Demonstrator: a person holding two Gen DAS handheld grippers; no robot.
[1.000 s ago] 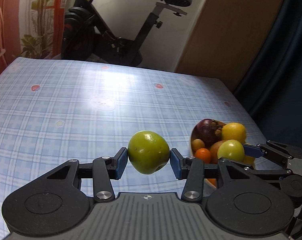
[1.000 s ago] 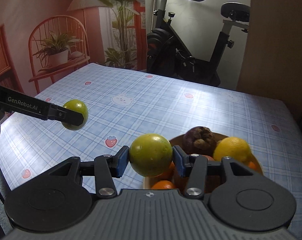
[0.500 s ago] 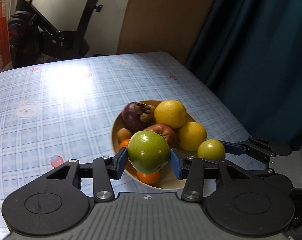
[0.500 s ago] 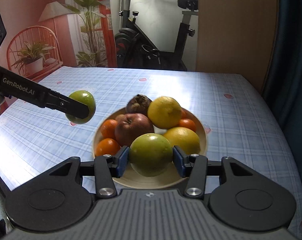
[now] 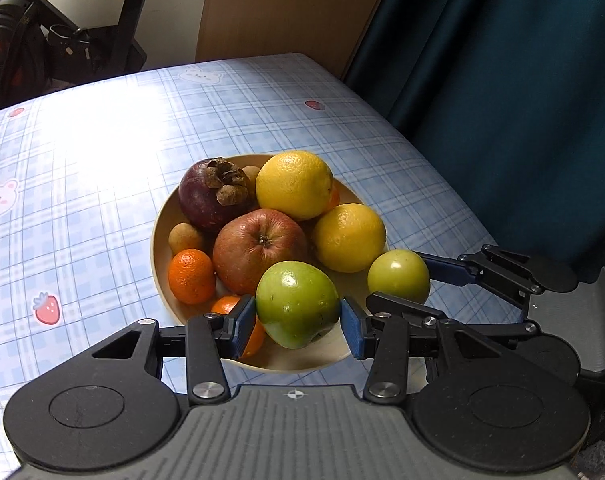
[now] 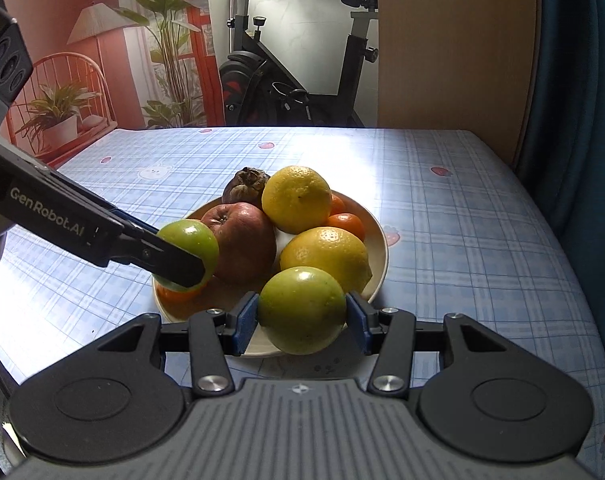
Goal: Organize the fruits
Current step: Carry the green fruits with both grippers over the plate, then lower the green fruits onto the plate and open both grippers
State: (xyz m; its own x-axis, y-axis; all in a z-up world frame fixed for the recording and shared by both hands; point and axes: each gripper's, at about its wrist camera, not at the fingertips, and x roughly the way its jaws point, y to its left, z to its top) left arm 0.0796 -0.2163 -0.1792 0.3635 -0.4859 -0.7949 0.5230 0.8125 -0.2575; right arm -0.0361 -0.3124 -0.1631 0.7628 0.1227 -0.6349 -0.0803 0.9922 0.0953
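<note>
each gripper, left [image 5: 298, 318] and right [image 6: 301, 322], clamps 1 green fruit above the bowl [image 5: 160, 236].

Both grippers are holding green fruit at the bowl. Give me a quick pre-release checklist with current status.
1. Left gripper clamped on its green apple: ok.
2. Right gripper clamped on its green fruit: ok.
3. Both fruits over the bowl: ok for the left; the right sits at the near rim, cannot tell.
4. Free spot below: not ok, the red apple, lemons and tangerines crowd it.
5. Height above the pile: cannot tell.
6. Grippers apart from each other: ok.
</note>
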